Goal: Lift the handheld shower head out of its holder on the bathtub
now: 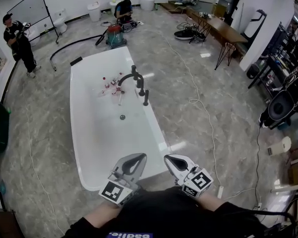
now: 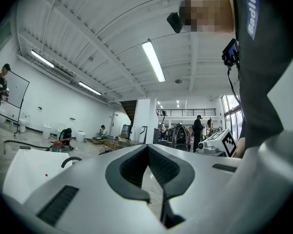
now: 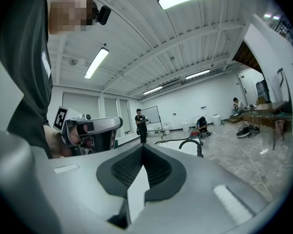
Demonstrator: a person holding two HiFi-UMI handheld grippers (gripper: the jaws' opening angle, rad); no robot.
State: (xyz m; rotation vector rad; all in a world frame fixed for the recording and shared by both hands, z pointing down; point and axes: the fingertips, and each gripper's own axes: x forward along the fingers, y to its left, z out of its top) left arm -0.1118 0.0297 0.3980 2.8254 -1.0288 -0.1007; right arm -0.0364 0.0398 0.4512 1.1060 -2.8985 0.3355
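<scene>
We see left gripper (image 1: 138, 156), right gripper (image 1: 168, 157) side by side at bathtub (image 1: 79, 133) near end; shower head (image 1: 145, 98) upright on right rim.

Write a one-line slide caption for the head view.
Left gripper and right gripper, shut and empty, at the bathtub end; shower head docked on the rim.

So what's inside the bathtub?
Inside the bathtub: a few small red and white items near the faucet, and a drain. The left tongs cover part of its near end.
</scene>
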